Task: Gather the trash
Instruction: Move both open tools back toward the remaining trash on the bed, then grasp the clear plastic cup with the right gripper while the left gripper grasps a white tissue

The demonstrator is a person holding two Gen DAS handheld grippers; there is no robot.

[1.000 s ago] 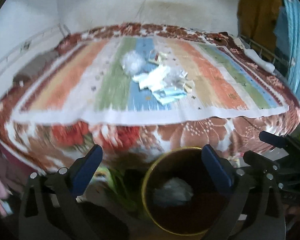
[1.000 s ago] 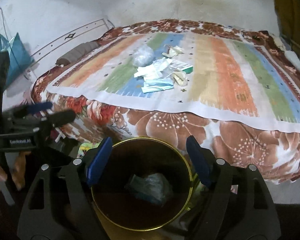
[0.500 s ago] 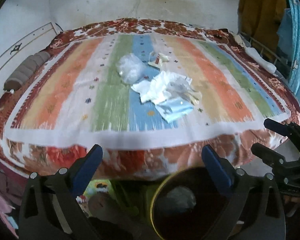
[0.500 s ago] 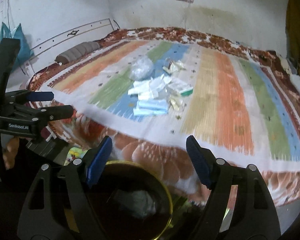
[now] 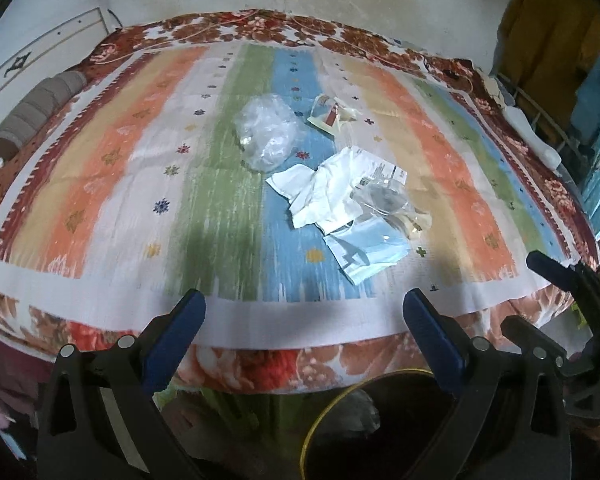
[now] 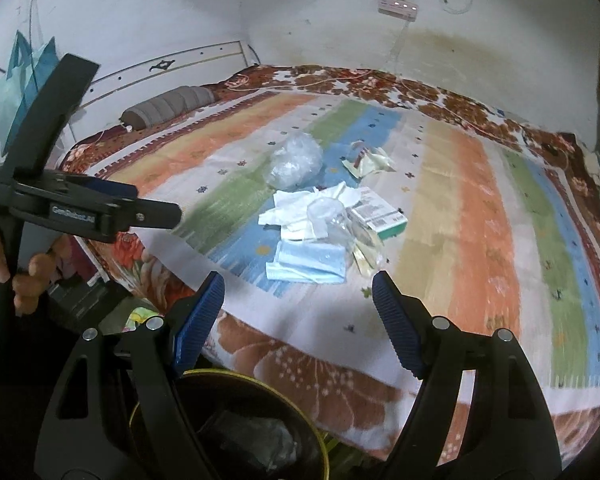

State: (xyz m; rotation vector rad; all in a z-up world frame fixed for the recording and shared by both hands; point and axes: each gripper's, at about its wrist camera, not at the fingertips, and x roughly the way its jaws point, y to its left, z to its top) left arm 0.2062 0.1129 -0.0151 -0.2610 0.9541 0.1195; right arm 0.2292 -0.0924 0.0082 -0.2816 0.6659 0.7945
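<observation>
Paper and plastic trash [image 5: 340, 196], seemingly light and crushable, is lying mid-frame on the bed [image 5: 100, 184], best pinched at an edge, while both grippers [image 5: 304, 312] [image 6: 298, 300] are hanging open and empty.

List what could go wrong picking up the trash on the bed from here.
The papers, clear wrapper and blue mask overlap, so one grab may drag or scatter the others. The thin mask lies flat on the blanket; an open claw might pinch cloth too. Pieces carried to the bin could drop short.
</observation>
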